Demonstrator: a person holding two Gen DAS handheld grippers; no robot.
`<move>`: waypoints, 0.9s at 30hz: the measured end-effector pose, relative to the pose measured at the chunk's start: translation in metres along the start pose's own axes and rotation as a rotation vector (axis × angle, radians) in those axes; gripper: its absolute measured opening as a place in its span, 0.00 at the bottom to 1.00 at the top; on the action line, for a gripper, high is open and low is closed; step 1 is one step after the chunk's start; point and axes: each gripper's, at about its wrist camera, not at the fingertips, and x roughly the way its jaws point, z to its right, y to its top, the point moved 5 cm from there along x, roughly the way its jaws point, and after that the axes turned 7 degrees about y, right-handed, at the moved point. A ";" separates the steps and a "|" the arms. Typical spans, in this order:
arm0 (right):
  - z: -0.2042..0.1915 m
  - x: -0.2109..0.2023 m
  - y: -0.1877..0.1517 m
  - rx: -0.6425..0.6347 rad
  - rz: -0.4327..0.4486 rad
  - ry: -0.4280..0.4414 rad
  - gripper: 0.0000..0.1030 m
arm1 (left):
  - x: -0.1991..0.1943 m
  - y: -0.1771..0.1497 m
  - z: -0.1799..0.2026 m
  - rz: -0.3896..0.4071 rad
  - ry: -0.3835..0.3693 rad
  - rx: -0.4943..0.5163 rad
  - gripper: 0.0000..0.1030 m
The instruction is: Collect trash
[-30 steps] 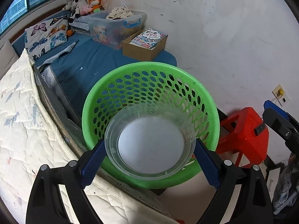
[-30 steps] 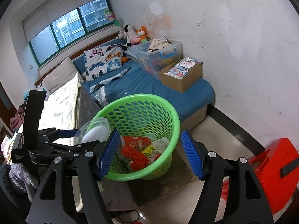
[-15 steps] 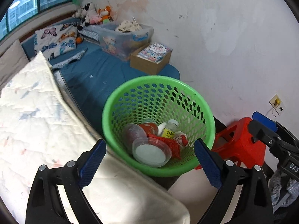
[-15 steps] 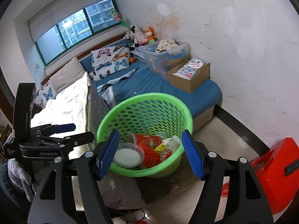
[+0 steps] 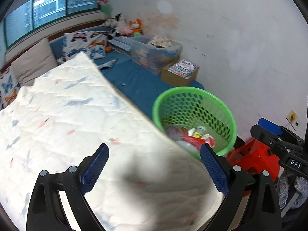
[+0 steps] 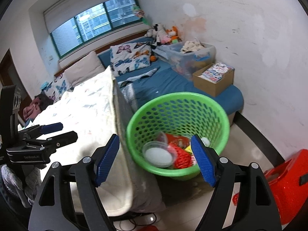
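**Both grippers empty, trash lying in the green basket**

Nearest the left wrist camera, the left gripper [image 5: 155,155] hangs over the foot corner of a cream quilt [image 5: 77,125] with faint blue and pink marks; its blue-padded fingers [image 5: 95,170] stand wide apart with nothing between them. In the right wrist view, the right gripper [image 6: 155,148] is also spread and empty, its jaws having just been opening further, and its fingers [image 6: 203,162] frame the near rim of the green basket [image 6: 179,100].

The basket, a round plastic one with a perforated wall, sits just beyond the quilt's corner at the foot of the bed. Inside it lie a clear round plastic container [image 6: 158,155] with a white bottom, a red net bag [image 6: 182,157] beside it, a crumpled red wrapper [image 6: 178,139] and a small bottle [image 5: 199,130] with a yellow label. The container rests on the side of the basket nearest the quilt.

To the right of the basket, on the pale floor, stands a red plastic stool [image 6: 286,184]. Behind the basket the blue mattress [image 6: 167,84] carries a cardboard box [image 6: 213,80] of printed booklets, then a clear storage bin [image 6: 192,55] stuffed with cloth. Farther back lie butterfly-print pillows [image 6: 132,59] and a group of plush toys [image 6: 165,33] in the corner, under the window [image 6: 96,25]. The scuffed white wall [image 6: 250,28] runs along the right.
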 end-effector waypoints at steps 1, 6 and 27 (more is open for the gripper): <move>-0.005 0.001 0.000 -0.007 -0.002 0.004 0.77 | -0.005 -0.003 -0.009 0.008 0.012 -0.017 0.90; -0.032 0.007 -0.005 -0.044 -0.028 0.018 0.82 | -0.028 -0.017 -0.043 0.047 0.074 -0.064 0.91; -0.130 0.020 -0.019 -0.178 -0.053 0.084 0.92 | -0.118 -0.078 -0.147 0.158 0.298 -0.254 0.93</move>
